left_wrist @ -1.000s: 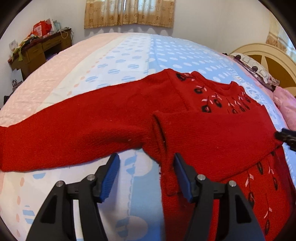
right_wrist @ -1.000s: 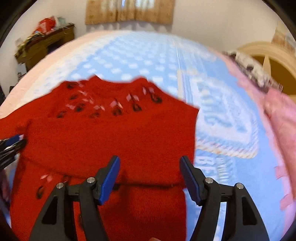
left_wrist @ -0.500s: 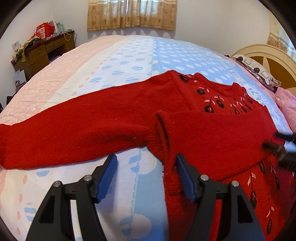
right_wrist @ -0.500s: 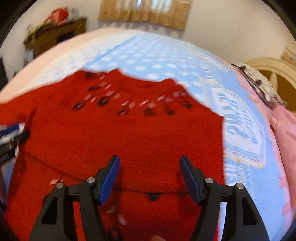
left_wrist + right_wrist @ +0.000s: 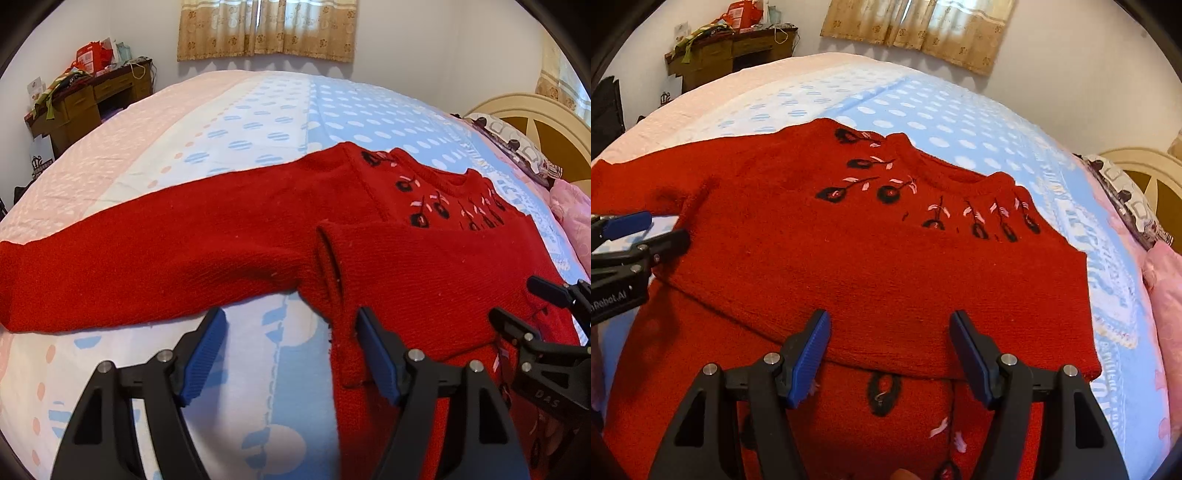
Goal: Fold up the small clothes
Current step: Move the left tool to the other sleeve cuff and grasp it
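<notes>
A red knit sweater [image 5: 424, 266] lies face up on the bed [image 5: 258, 122], its neck toward the far side, one sleeve already laid across the chest with its cuff [image 5: 327, 251] near the armpit, the other sleeve [image 5: 147, 254] stretched flat out to the side. The left gripper [image 5: 290, 354] hangs just above the armpit with its jaws spread and nothing between them, one blue pad over the sheet and the other over the sweater's side edge; the right gripper [image 5: 890, 354] is likewise released, poised over the lower edge of the folded sleeve at mid-chest. The sweater looks thick, soft and limp, probably light enough for one claw but prone to sag and stretch if lifted by a single point, and its fuzzy knit should grip the ribbed pads well rather than slip. It will not hold a crease, so each fold likely needs laying down and pressing flat. For the long sleeve, the cuff at its far end looks the firmest hold, being doubled and ribbed; a pinch there, through both layers, would likely carry the sleeve over the chest. For the body, the hem corners or side seams seem safer than the loose middle, where only the top layer might come up
</notes>
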Demonstrator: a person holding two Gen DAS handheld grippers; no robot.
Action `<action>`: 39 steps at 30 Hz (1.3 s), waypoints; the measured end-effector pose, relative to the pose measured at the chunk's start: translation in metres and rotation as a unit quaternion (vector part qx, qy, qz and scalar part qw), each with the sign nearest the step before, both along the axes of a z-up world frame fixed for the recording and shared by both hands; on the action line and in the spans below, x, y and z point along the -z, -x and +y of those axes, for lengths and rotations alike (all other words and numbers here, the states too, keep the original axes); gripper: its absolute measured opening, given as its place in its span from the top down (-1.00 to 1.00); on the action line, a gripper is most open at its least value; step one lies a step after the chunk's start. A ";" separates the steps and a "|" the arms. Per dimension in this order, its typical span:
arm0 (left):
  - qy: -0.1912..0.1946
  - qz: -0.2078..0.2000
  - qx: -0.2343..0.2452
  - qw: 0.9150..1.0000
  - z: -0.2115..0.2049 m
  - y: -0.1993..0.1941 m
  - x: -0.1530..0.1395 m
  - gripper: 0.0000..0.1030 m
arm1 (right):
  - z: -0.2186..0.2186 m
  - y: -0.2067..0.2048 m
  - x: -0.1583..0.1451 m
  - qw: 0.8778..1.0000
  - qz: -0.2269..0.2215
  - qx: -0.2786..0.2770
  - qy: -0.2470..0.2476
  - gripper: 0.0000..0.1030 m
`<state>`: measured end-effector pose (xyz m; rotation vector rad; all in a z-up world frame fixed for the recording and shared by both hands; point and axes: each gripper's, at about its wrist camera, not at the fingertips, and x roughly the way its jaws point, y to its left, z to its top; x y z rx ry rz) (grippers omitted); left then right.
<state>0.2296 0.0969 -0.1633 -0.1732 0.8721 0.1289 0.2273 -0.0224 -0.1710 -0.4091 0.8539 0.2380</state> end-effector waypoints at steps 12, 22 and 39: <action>0.009 -0.004 -0.010 1.000 0.007 0.004 -0.003 -0.52 | 0.010 0.005 -0.006 0.999 -0.005 -0.009 -0.038 -0.34; 0.015 -0.018 -0.025 0.999 0.012 0.011 -0.007 -0.52 | 0.032 0.011 0.005 0.999 0.007 -0.040 -0.029 -0.35; -0.033 -0.051 -0.116 0.991 0.107 0.087 -0.043 -0.52 | 0.035 0.063 -0.014 0.994 -0.022 -0.102 0.009 -0.37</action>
